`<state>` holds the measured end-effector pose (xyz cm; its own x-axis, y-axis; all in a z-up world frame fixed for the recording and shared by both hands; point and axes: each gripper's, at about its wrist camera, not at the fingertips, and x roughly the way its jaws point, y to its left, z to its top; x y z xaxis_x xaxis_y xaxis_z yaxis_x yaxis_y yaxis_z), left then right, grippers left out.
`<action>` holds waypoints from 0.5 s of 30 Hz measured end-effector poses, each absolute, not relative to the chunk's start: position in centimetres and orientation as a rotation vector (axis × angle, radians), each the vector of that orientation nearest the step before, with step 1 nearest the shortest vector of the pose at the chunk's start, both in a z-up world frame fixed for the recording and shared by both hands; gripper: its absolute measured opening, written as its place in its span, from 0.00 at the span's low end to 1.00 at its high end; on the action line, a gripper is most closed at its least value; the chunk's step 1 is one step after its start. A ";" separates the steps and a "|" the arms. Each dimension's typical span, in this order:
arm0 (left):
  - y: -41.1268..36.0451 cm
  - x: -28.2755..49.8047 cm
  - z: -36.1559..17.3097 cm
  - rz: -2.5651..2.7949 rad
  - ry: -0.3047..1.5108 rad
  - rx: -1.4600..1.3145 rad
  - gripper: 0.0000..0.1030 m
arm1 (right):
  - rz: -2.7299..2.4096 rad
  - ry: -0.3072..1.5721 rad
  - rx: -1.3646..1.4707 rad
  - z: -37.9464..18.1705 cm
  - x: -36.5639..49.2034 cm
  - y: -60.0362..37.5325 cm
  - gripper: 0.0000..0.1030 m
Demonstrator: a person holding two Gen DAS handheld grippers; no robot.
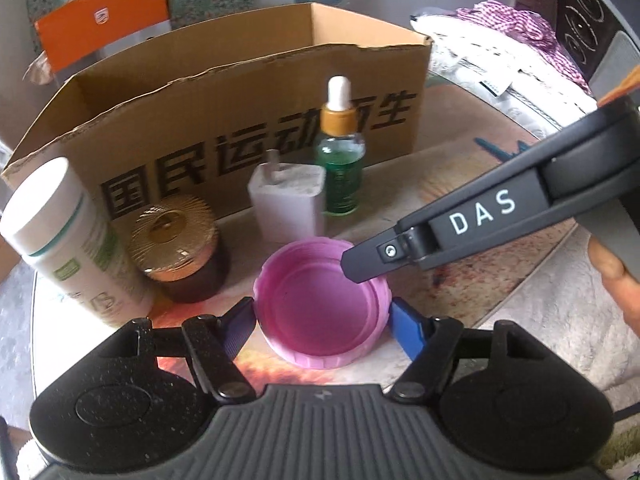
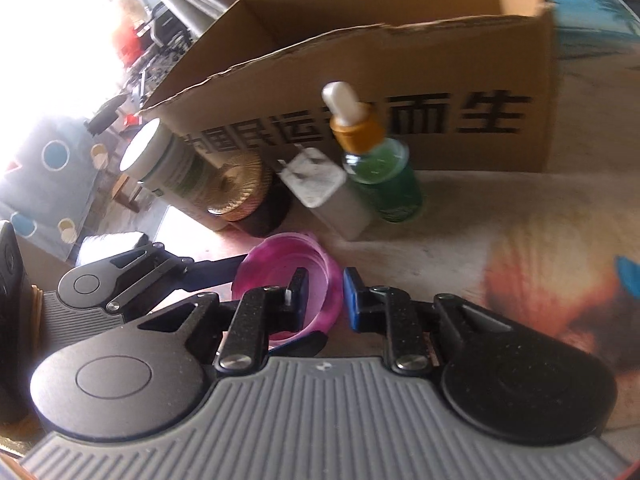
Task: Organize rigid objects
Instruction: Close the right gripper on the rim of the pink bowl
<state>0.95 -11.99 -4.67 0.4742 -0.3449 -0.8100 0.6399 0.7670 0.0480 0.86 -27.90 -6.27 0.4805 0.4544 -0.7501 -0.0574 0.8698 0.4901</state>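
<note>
A pink round lid lies open side up on the table. My left gripper has its blue fingers on both sides of the lid, shut on it. My right gripper straddles the lid's right rim, one finger inside and one outside, with a gap around the wall. In the left wrist view the right gripper's black finger reaches over the lid. Behind stand a green dropper bottle, a white charger, a brown jar with gold lid and a white bottle.
An open cardboard box with black characters stands behind the row of objects. Folded cloth and bags lie at the back right. An orange box sits at the back left.
</note>
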 end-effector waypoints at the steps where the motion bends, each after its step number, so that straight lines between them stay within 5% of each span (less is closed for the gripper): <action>1: -12.1 0.9 -4.7 -0.622 0.886 0.373 0.71 | 0.316 1.031 0.433 -6.3 0.7 -28.1 0.17; 15: -11.3 1.4 -5.4 -0.612 0.918 0.360 0.73 | 0.303 1.048 0.404 -7.2 0.8 -27.6 0.17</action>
